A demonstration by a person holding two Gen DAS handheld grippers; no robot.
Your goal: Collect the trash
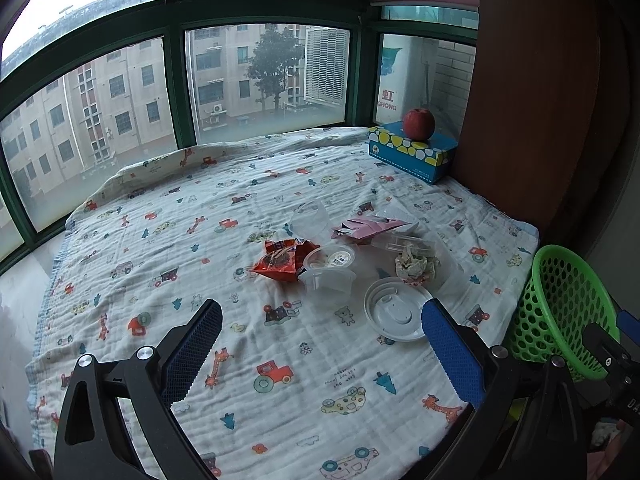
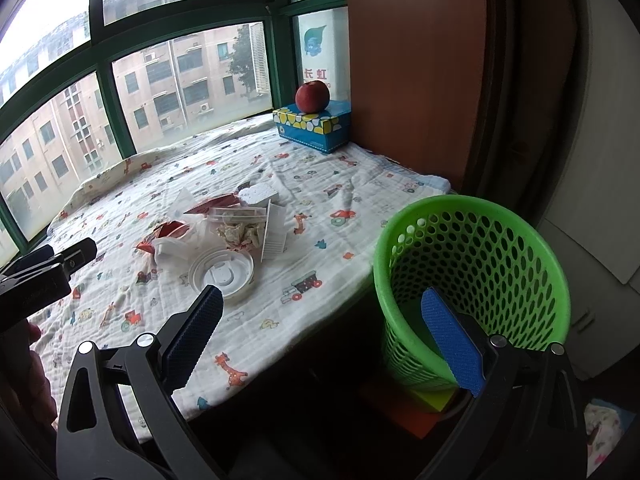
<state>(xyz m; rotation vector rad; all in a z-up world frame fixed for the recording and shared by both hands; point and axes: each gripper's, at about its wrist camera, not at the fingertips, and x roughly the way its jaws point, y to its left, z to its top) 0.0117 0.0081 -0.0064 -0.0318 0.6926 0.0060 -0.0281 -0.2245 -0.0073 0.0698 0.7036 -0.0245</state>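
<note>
Nothing is collected yet, as far as the views show: the trash lies in a loose heap on the printed blanket (image 1: 280, 360) covering the sill by the window, and both tools hang short of it. The left gripper (image 1: 322, 354) has its jaws wide and empty, aimed at the heap, with the white lid (image 1: 394, 314) nearest its blue pads. Behind the lid sit clear cups (image 1: 328, 272), an orange wrapper (image 1: 280, 262), a crumpled tissue (image 1: 414, 264) and a pink packet (image 1: 368, 226). The right gripper (image 2: 322, 342) is likewise spread wide and holds nothing; one finger lies over the rim of the green basket (image 2: 476, 264), which stands off the blanket's edge, to the right. So the step in hand looks like the first pick. The next move calls for one gripper to close on a piece — the lid sits flat, so a pinch on its raised rim seems likelier to hold than one from above — and carry it to the basket. The right view shows into the basket, though its bottom is hidden; the left view catches only its side. The apple (image 1: 418, 123) on the blue box (image 1: 412, 152) appears in both and is probably not trash.
</note>
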